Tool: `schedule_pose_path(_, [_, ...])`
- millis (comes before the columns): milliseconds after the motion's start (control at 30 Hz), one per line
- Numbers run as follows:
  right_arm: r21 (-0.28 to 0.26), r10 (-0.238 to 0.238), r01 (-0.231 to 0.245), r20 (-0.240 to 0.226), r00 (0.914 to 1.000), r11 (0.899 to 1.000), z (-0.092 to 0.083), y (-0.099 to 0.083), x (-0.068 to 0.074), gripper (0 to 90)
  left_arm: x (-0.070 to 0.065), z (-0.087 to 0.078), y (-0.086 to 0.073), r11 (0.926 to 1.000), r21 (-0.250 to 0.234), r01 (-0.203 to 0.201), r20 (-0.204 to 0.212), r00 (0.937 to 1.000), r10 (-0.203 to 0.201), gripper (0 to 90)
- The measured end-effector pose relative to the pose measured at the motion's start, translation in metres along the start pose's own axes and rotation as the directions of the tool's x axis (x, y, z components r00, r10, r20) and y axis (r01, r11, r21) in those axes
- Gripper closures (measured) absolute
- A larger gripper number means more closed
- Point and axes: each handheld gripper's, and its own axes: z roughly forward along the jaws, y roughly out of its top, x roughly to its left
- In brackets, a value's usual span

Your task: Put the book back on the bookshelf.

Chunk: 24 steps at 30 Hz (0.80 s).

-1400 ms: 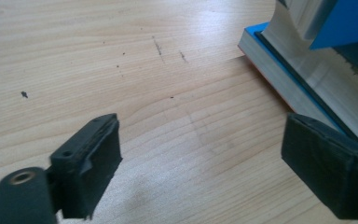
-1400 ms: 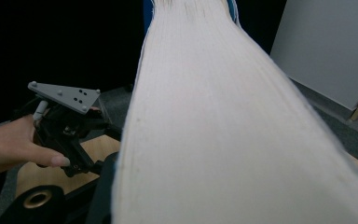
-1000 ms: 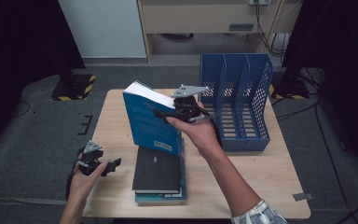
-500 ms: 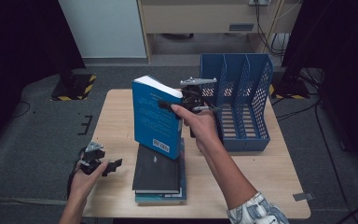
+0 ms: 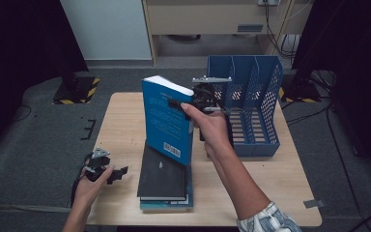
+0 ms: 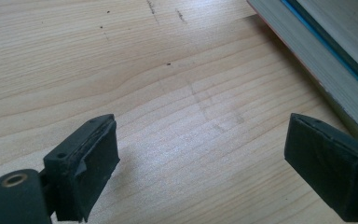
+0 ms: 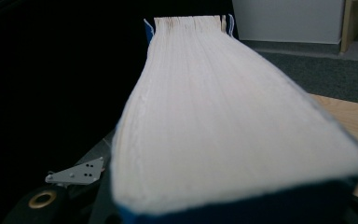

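Note:
A thick blue book [image 5: 166, 118] stands upright on its end above the middle of the wooden table [image 5: 125, 121]. My right gripper [image 5: 189, 102] is shut on its upper edge. In the right gripper view the white page block of the blue book [image 7: 223, 116] runs away from the jaws. Beneath it lies a stack of books [image 5: 165, 181] with a black one on top. My left gripper [image 5: 121, 173] rests open near the table's front left corner. In the left gripper view, nothing but bare wood [image 6: 168, 107] lies between the left gripper's [image 6: 216, 161] wide jaws, with the stack's edge [image 6: 317, 60] off to the right.
A blue mesh file holder [image 5: 251, 106] with upright dividers stands at the right back of the table, close behind the right hand. Dark floor surrounds the table, and a pale cabinet [image 5: 207, 19] stands beyond it.
The right gripper has lifted the blue book and tipped it from leaning to upright, moving it slightly toward the file holder. The left gripper has stayed in place.

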Motion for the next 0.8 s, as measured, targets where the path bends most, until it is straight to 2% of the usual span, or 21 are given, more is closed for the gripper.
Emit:
schedule_pose_path(267, [-0.022,0.052,-0.052,0.006,0.9986,0.998,-0.008,0.000,-0.010,59.9,0.002,0.003,0.000,0.9999,0.011,-0.002,0.000,1.0000,0.002,8.9])
schedule_pose_path(433, [-0.040,0.058,-0.057,0.004,0.9983,0.998,-0.014,0.001,-0.012,59.6,0.001,0.002,0.000,1.0000,0.006,-0.001,0.003,1.0000,0.001,8.9])
schedule_pose_path(800, [-0.109,0.081,-0.079,0.018,0.9965,0.991,-0.047,0.004,-0.016,59.6,0.004,0.009,-0.004,0.9999,-0.006,-0.009,-0.014,0.9999,0.009,7.2])
